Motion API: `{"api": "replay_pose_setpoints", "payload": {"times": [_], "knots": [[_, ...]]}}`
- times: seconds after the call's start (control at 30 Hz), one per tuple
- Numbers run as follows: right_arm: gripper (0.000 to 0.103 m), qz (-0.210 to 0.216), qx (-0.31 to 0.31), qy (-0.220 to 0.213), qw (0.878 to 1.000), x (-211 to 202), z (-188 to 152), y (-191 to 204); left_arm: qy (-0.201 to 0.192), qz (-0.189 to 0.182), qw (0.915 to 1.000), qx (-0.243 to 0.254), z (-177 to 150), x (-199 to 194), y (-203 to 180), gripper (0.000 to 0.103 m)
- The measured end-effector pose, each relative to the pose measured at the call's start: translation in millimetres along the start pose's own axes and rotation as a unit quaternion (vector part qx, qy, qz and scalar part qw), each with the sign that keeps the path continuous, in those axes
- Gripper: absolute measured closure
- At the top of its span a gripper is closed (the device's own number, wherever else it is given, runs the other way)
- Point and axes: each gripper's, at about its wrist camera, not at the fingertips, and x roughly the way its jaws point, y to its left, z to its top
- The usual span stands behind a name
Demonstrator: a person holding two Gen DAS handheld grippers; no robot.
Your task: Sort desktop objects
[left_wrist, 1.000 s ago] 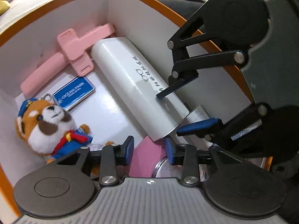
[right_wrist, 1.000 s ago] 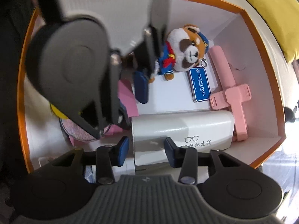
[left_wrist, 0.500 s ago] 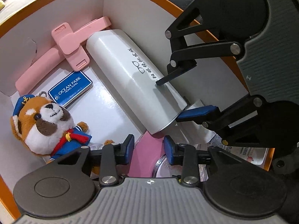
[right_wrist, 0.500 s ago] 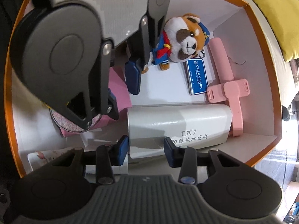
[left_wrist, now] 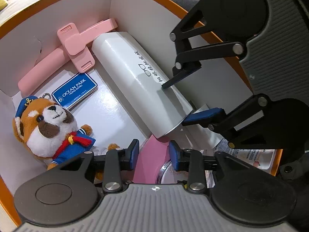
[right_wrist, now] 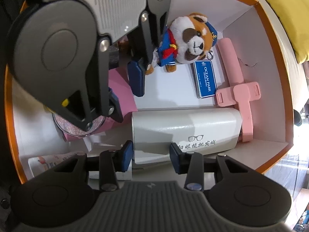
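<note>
Both grippers steeply downward, side by side inside the box.

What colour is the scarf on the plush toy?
Red, with a yellow knot. The scarf on the plush toy shows best in the left wrist view.

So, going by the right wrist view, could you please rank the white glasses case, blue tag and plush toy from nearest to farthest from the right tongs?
1. White glasses case, directly beneath the right tongs.
2. Blue tag, beyond it.
3. Plush toy, farthest.
</note>
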Motion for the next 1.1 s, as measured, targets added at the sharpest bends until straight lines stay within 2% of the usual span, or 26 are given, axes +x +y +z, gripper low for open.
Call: {"api": "replay_pose_setpoints", "payload": {"times": [0.2,0.33,0.43,0.57,0.67,0.7,0.83,0.97,1.03,1.1], "knots": [[0.061,0.047,0.056,-0.027,0.997,-17.5,-5.8,-23.5,-0.008,-0.012,0.9996,-0.026,0.9,-3.9,10.2,0.070],[0.061,0.039,0.073,-0.035,0.996,-22.0,-9.1,-27.1,-0.013,-0.012,0.9992,-0.037,1.7,-6.5,13.7,0.074],[0.061,0.030,0.111,-0.049,0.992,-26.5,-13.6,-34.0,-0.023,-0.016,0.9986,-0.044,1.2,-11.7,15.0,0.074],[0.061,0.024,0.167,-0.079,0.982,-38.3,-19.2,-35.6,-0.056,-0.019,0.9967,-0.057,-5.8,-28.9,12.3,0.074],[0.061,0.007,0.190,-0.099,0.977,-47.9,-19.7,-26.3,-0.087,0.005,0.9939,-0.068,-10.4,-46.2,-5.6,0.074],[0.061,0.002,0.196,-0.107,0.975,-52.2,-19.9,-22.6,-0.099,0.014,0.9923,-0.073,16.0,-44.8,-19.5,0.074],[0.060,-0.026,0.225,-0.148,0.963,-70.8,-21.4,-6.9,-0.155,0.059,0.9813,-0.097,-22.3,-83.8,-38.3,0.074],[0.059,-0.060,0.273,-0.206,0.938,-88.6,-26.1,7.7,-0.210,0.112,0.9629,-0.127,-43.8,-103.6,-58.6,0.070],[0.058,-0.074,0.300,-0.227,0.924,-92.9,-26.8,14.4,-0.233,0.140,0.9513,-0.145,-54.2,-110.3,-60.6,0.065],[0.058,-0.089,0.324,-0.244,0.910,-99.4,-26.5,24.4,-0.259,0.165,0.9375,-0.165,-62.7,-113.5,-65.2,0.049]]}}
